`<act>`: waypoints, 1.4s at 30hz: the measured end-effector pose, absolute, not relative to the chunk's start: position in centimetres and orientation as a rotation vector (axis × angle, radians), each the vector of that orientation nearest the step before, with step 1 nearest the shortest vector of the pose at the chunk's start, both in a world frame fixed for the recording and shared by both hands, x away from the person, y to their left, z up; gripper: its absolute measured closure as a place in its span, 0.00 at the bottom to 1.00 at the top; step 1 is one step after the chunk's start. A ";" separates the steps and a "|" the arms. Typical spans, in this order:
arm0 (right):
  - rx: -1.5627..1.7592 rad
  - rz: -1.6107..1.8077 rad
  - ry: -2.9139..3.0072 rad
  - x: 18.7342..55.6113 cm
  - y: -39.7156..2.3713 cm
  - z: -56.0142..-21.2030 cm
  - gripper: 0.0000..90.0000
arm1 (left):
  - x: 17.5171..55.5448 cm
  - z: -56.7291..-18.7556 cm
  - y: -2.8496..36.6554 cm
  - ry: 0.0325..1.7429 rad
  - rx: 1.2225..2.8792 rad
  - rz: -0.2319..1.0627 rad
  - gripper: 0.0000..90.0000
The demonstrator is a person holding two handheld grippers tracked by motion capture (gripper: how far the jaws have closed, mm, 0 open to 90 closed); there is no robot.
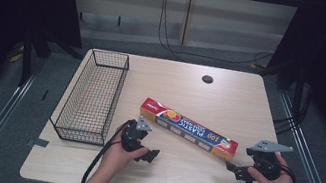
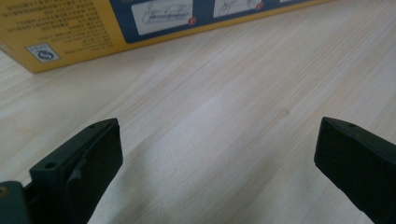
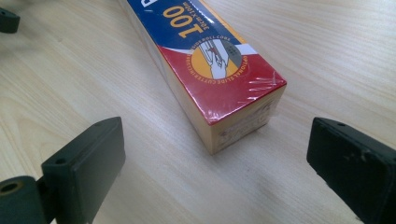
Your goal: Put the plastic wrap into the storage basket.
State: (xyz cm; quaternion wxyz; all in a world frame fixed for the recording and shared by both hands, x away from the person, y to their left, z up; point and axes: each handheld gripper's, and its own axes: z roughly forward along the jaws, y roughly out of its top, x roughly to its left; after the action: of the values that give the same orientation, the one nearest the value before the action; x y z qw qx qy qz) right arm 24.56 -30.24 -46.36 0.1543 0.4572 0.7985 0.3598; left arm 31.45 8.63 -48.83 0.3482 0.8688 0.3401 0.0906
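A long plastic-wrap box, red, blue and yellow, lies slantwise on the wooden table. My left gripper rests low on the table just in front of the box's left half, jaws open and bare wood between them; the box's yellow side lies at the upper left in the left gripper view. My right gripper sits by the box's right end, open. In the right gripper view the box's end lies a little beyond the two wide-apart jaws, not touched.
A black wire basket stands along the table's left side. A dark round hole sits near the far edge. Cables hang behind the table. Bare wood stretches between the two grippers at the front.
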 end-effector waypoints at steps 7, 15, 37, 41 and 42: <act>1.307 1.027 2.311 24.1 -30.3 -46.5 0.05 | 31.7 -47.8 8.0 0.802 2.292 0.194 0.00; 1.317 1.064 2.303 24.1 -30.9 -46.2 0.05 | 33.3 -45.9 6.5 0.777 2.274 0.151 0.00; 1.335 1.142 2.308 23.7 -31.1 -45.8 0.06 | 38.0 -43.2 1.4 0.642 2.334 0.101 0.00; 1.336 1.145 2.309 23.8 -31.1 -45.9 0.06 | 38.6 -43.6 0.9 0.644 2.313 0.087 0.00; 1.340 1.149 2.311 23.8 -31.1 -45.8 0.06 | 38.9 -43.7 0.9 0.625 2.330 0.086 0.00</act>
State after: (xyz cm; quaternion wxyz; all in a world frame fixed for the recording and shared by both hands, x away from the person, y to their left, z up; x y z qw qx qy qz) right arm 23.76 -31.10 -45.82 0.1166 0.4575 0.7893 0.3926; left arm 38.85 0.86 -43.72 0.3556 0.9021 0.2421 0.0332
